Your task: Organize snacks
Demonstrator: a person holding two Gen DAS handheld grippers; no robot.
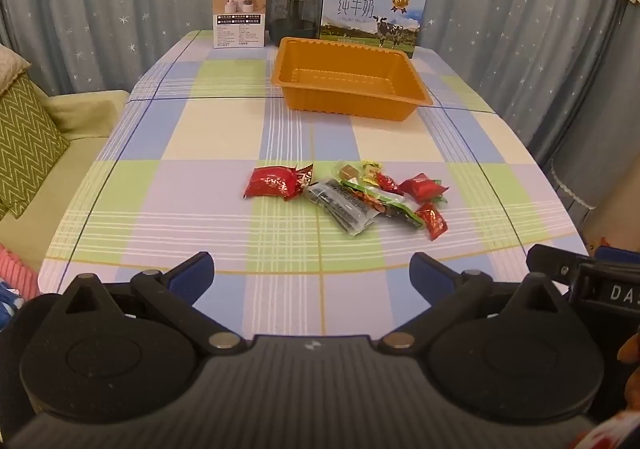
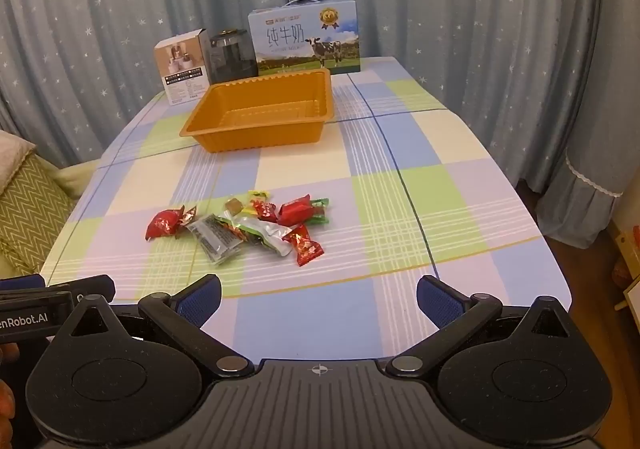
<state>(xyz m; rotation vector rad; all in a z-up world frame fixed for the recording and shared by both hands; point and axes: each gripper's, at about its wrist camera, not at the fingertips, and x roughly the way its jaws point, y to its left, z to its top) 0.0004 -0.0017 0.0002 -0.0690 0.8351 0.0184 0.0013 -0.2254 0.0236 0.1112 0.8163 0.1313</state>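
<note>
Eight or so wrapped snacks (image 1: 348, 193) lie clustered mid-table on the checked cloth (image 1: 200, 153), four of them red; one orange tray (image 1: 348, 79) sits well beyond. Left gripper (image 1: 312, 273) and right gripper (image 2: 318, 297) both gape, holding nothing

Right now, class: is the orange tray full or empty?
Empty: the orange tray shows only its bare ribbed floor; all snacks lie on the tablecloth.

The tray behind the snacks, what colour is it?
Orange; the tray shows best in the left wrist view.
</note>
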